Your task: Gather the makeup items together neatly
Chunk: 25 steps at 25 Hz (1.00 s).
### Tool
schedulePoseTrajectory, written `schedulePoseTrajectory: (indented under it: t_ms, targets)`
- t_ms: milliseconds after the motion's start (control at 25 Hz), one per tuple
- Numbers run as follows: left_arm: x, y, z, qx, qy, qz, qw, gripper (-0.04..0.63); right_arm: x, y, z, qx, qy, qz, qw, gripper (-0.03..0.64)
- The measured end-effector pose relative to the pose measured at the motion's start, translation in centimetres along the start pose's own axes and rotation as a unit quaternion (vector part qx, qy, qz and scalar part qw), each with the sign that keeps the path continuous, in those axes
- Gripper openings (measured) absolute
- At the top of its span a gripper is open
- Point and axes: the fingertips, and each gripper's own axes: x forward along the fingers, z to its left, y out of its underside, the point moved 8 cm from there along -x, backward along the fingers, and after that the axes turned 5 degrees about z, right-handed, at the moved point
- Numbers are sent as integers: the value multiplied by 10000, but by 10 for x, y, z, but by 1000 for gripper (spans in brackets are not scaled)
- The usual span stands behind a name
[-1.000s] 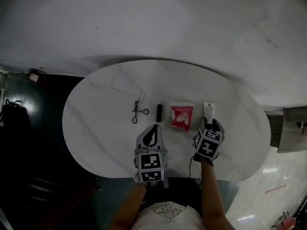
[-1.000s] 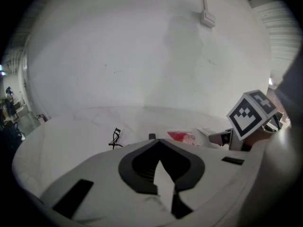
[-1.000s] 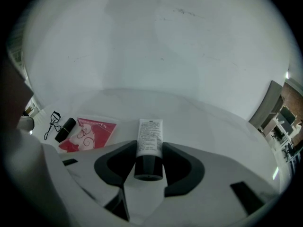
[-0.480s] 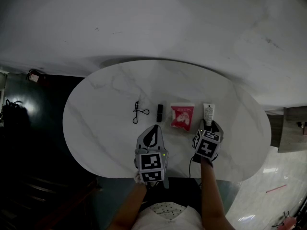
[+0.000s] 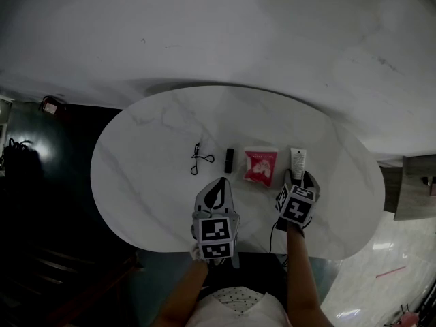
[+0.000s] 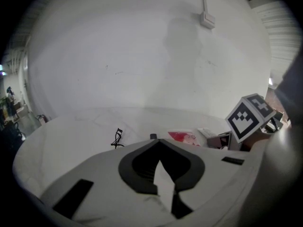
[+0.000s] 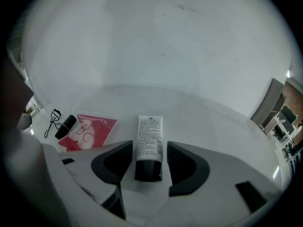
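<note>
White black-capped tube [image 7: 150, 132]: flat on marble tabletop [image 5: 150, 182], toward its right end.
Right gripper [image 7: 149, 145]: angled down, jaws just opening, straddling tube without touching.
Left gripper [image 6: 158, 141]: angled down, jaws together, empty.

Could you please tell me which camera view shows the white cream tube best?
The right gripper view: the white tube lies close up and whole, black cap nearest, label print visible. The head view shows it small and dim; the left gripper view catches only a pale sliver beside the red sachet.
</note>
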Motion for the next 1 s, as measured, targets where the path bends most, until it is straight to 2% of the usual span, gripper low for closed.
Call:
schedulePoseTrajectory:
  t_ms: [160, 280, 400, 680, 760, 1000]
  targets:
    - [-2, -2, 2, -16, -19, -37, 10000, 37, -11, -6, 0, 18, 76, -241, 9997, 250]
    - [-3, -4, 4, -43, -30, -87, 9999, 38, -29, -14, 1, 127, 153, -678, 9975, 249]
    - [-5, -6, 6, -65, -37, -154, 9999, 37, -52, -25, 9, 235, -32, -1191, 9926, 237]
    - [-15, -19, 6, -133, 23, -467, 9988, 37, -99, -37, 42, 41, -443, -1993, 9789, 29]
    - [-20, -25, 7, -142, 43, -598, 9981, 37, -107, -38, 51, 15, -583, -2108, 9758, 6]
    - [-40, -44, 17, -8, 6, -1037, 9946, 37, -124, -35, 74, 6, -952, -2352, 9673, 5]
